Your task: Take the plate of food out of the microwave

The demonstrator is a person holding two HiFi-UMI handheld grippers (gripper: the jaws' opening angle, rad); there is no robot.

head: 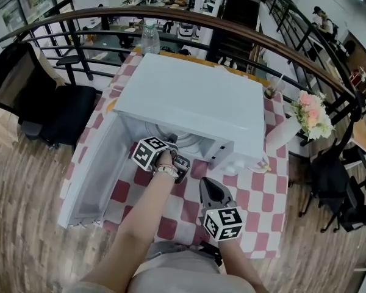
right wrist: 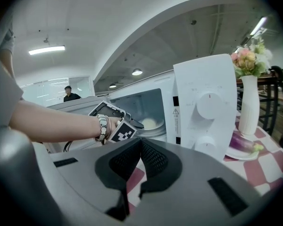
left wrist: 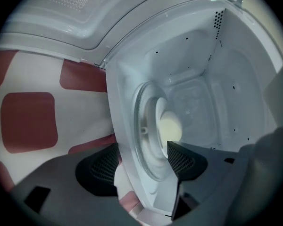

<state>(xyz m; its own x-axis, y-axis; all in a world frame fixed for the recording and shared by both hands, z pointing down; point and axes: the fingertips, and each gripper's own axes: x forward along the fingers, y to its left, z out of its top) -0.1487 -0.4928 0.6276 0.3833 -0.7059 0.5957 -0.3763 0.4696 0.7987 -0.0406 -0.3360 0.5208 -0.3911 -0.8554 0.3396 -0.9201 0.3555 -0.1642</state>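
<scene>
The white microwave (head: 195, 99) stands on a red-checked table with its door (head: 88, 170) swung open to the left. Inside, a white plate (left wrist: 161, 121) with pale food (left wrist: 171, 128) rests on the glass turntable (left wrist: 142, 142); the plate (right wrist: 150, 123) also shows in the right gripper view. My left gripper (left wrist: 141, 166) is open at the cavity mouth, one jaw inside over the floor and the other outside below the front lip. In the head view its tips (head: 171, 146) are hidden under the microwave top. My right gripper (right wrist: 139, 152) is shut on nothing, held low in front of the microwave (head: 207, 188).
A white vase of flowers (head: 311, 112) stands right of the microwave, with a small plate holding an eggplant (right wrist: 243, 147) at its foot. A water bottle (head: 149, 38) stands behind. A black chair (head: 49, 102) is at the left, and a curved railing runs behind the table.
</scene>
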